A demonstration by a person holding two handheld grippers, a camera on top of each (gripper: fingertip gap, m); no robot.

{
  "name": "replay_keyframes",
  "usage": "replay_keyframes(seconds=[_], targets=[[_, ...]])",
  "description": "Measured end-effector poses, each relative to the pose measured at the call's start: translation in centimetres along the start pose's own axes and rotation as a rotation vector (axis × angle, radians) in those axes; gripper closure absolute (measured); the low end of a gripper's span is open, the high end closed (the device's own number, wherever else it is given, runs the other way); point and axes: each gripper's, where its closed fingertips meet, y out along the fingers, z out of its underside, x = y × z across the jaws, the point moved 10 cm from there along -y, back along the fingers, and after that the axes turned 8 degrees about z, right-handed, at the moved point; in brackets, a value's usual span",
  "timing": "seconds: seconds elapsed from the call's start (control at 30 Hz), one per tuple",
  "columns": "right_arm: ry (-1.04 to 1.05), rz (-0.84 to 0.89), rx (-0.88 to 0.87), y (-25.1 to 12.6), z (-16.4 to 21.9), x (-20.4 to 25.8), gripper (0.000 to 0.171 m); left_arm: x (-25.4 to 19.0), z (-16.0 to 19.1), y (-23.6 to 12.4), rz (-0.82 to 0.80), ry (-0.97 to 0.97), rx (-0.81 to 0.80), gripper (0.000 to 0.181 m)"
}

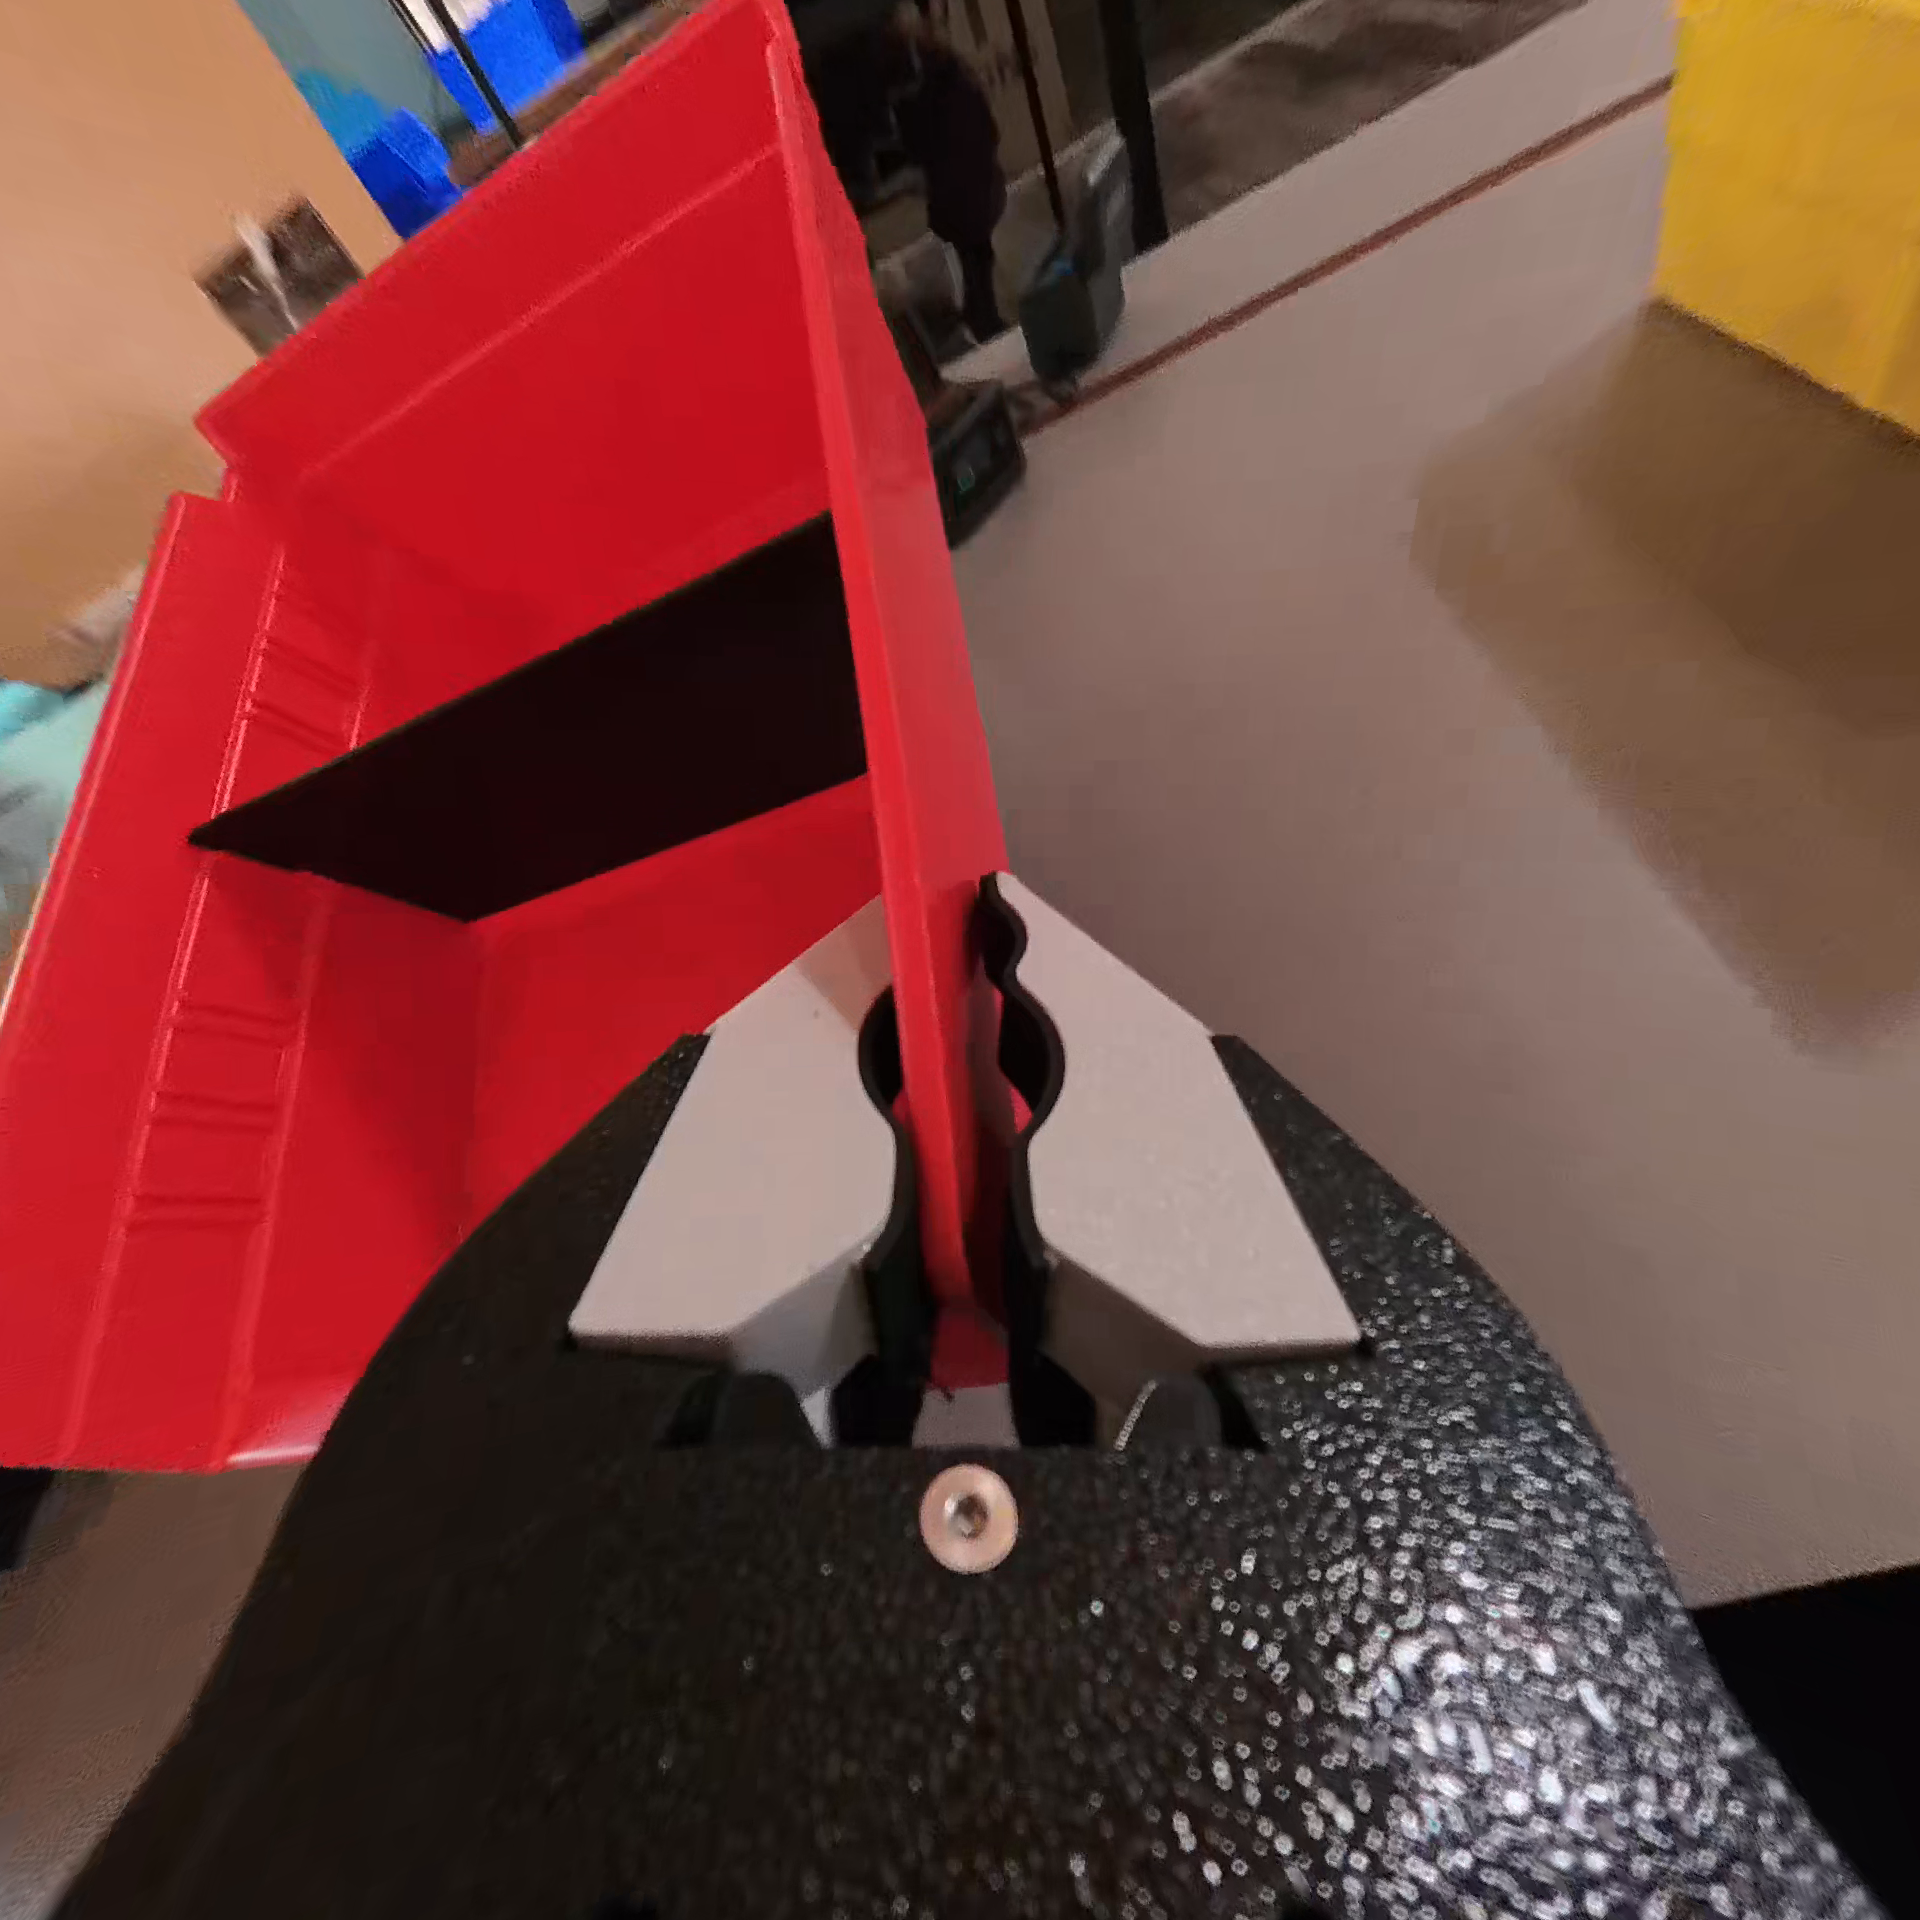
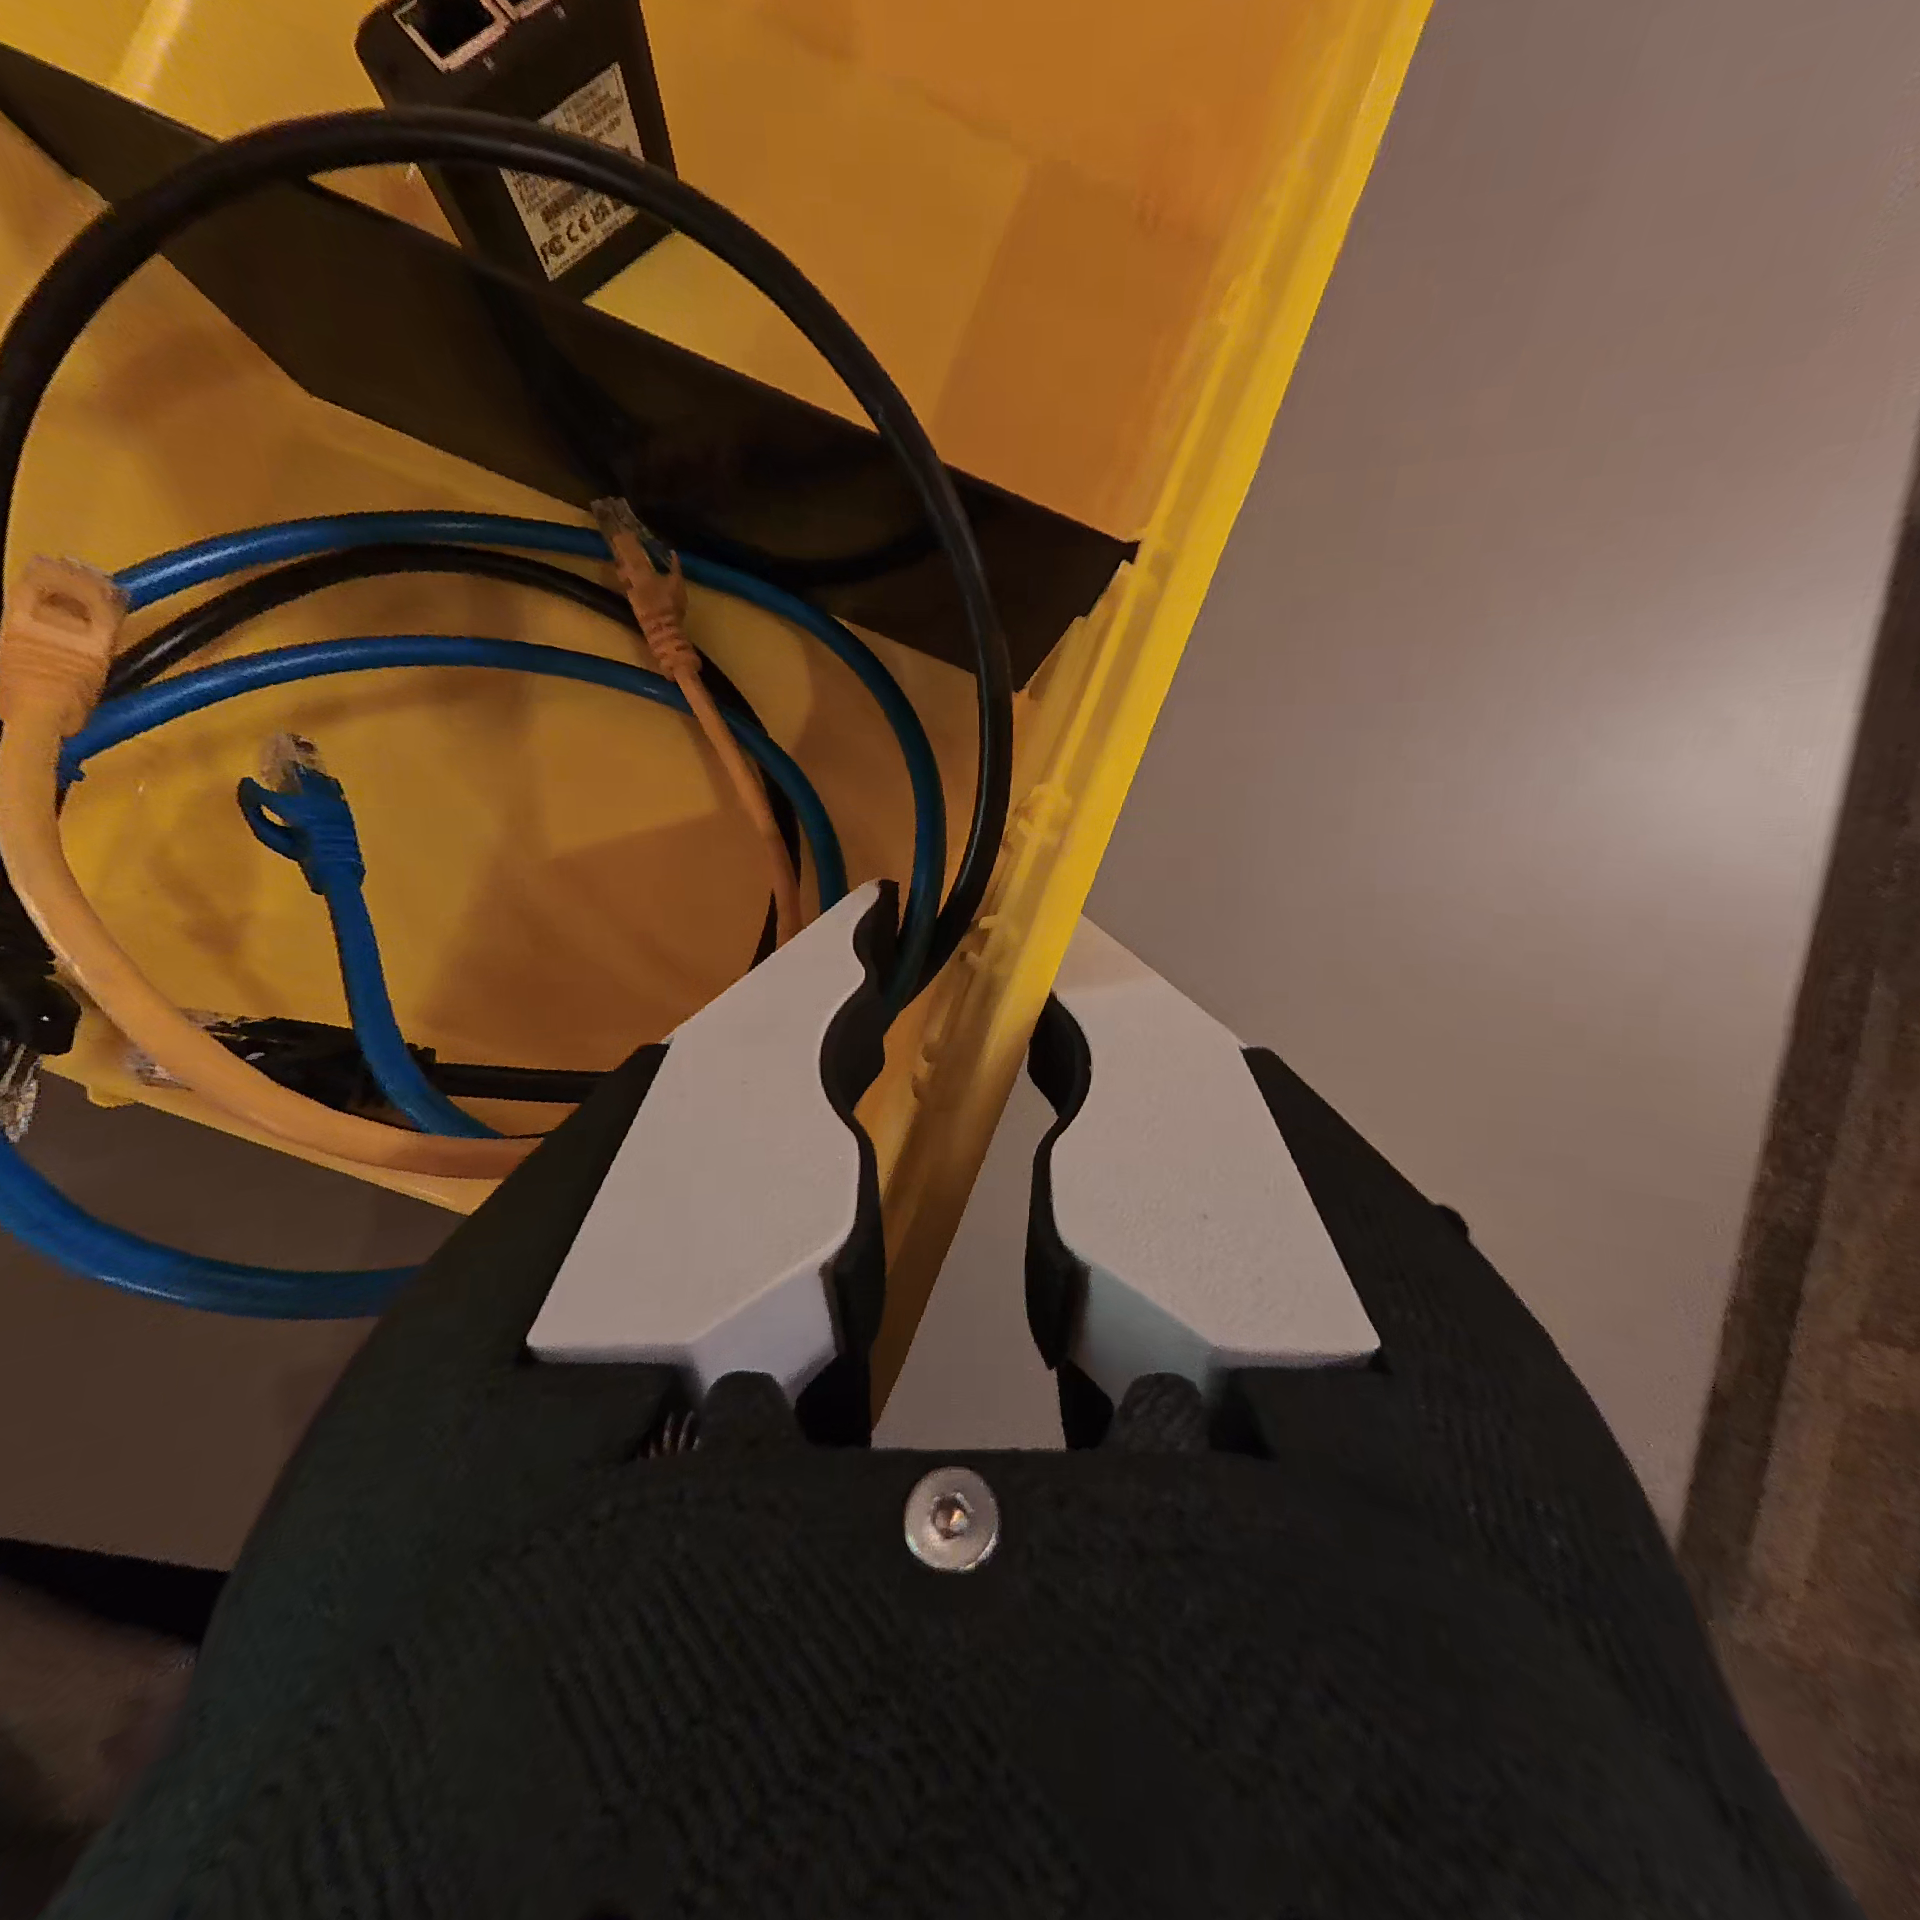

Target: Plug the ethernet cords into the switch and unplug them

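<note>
Left wrist view showed the left tool (image 1: 951,1049) clamped on the side wall of a red bin (image 1: 582,582), whose black divider (image 1: 540,748) crossed its inside, over the grey worktop (image 1: 1351,935). The right tool (image 2: 961,1039) straddled the yellow bin's (image 2: 1195,582) wall, its fingers parted and not pressing it. Inside lay coiled blue (image 2: 894,717), black (image 2: 966,582) and orange ethernet cords (image 2: 727,738), unplugged; the black switch (image 2: 520,114) sat beyond a dark divider (image 2: 623,405).

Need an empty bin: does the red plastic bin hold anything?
Empty as far as visible: the red plastic bin shows only its black divider.
</note>
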Motion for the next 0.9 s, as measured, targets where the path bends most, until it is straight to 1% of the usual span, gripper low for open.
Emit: replay_keyframes(seconds=[0.23,0.37,0.5,0.57,0.63,0.7,0.8,0.87,0.9], targets=[[-0.087,-0.085,-0.043,-0.1,-2.2,7.2,0.148,-0.2,-2.3,-2.5,-0.107,0.079,-0.149,0.175],[-0.177,-0.245,-0.102,-0.8,-3.0,12.9,0.125,-0.3,-2.9,-3.1,-0.125,0.099,-0.172,0.175],[-0.186,-0.419,-0.190,-1.8,-3.5,18.4,0.107,-0.5,-3.4,-3.4,-0.117,0.088,-0.180,0.175],[-0.188,-0.545,-0.265,-2.7,-3.7,19.9,0.098,-0.6,-3.6,-3.5,-0.112,0.091,-0.191,0.175],[-0.165,-0.636,-0.312,-3.7,-4.1,19.8,0.091,-0.9,-4.0,-3.8,-0.107,0.097,-0.206,0.175],[-0.155,-0.628,-0.335,-4.3,-4.6,18.3,0.088,-1.4,-4.8,-4.2,-0.097,0.106,-0.229,0.175],[-0.094,-0.533,-0.420,-5.5,-5.3,13.9,0.088,-3.3,-7.3,-4.4,-0.032,0.160,-0.287,0.175],[-0.012,-0.434,-0.495,-6.6,-5.6,10.2,0.090,-5.4,-9.5,-4.4,0.075,0.204,-0.356,0.175],[0.040,-0.367,-0.538,-7.2,-5.6,8.1,0.095,-6.6,-10.7,-4.3,0.143,0.223,-0.394,0.175]])
